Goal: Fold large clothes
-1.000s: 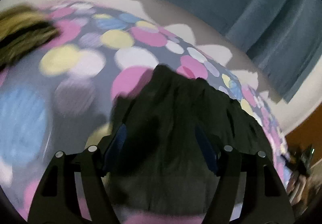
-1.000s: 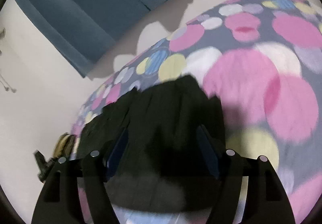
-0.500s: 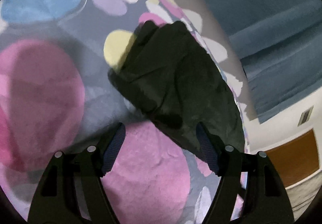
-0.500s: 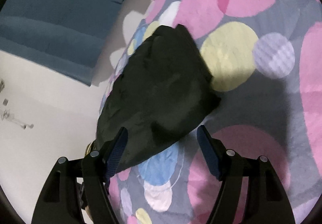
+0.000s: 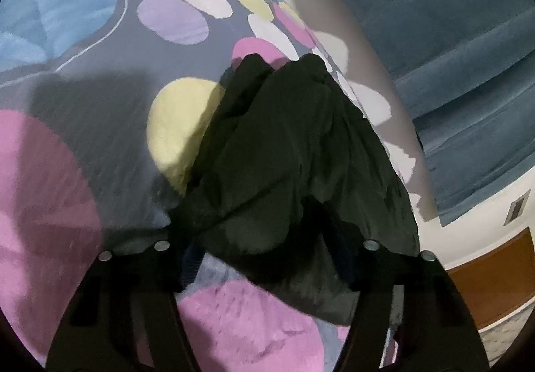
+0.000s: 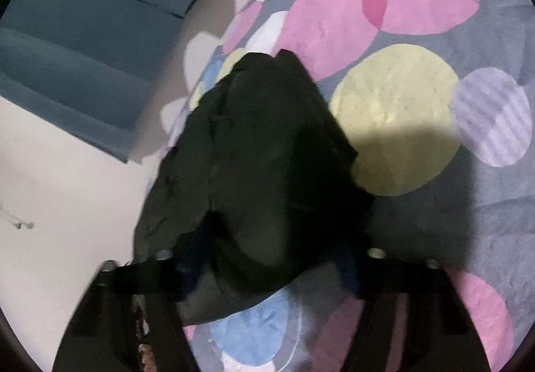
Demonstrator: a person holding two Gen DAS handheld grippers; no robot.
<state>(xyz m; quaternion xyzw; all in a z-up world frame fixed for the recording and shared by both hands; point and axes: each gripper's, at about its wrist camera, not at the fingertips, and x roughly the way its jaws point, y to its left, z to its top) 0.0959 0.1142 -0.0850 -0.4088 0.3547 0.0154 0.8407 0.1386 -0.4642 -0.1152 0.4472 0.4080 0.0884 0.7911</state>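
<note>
In the left wrist view, the dark, near-black crumpled garment point(image 5: 294, 164) lies on the grey plush rug with pink, yellow and blue circles point(image 5: 83, 104), its near hem reaching down between the fingers of the left gripper point(image 5: 267, 258). The jaws have just been closing and stand partly spread with cloth between them; whether the pads already press on it I cannot tell. The risk, as I judge it, is pinching only the top layer, so the fold drags unevenly. The garment looks bunched, ridged with soft folds, narrowing away from the gripper toward the blue curtain point(image 5: 451, 54). In the right wrist view, the same garment point(image 6: 254, 154) sits beside a yellow circle of the rug point(image 6: 418, 4), its near edge between the fingers of the right gripper point(image 6: 267, 266), whose jaws have also just been closing; contact is lost in shadow. A mismatched grip could skew the fold.
</note>
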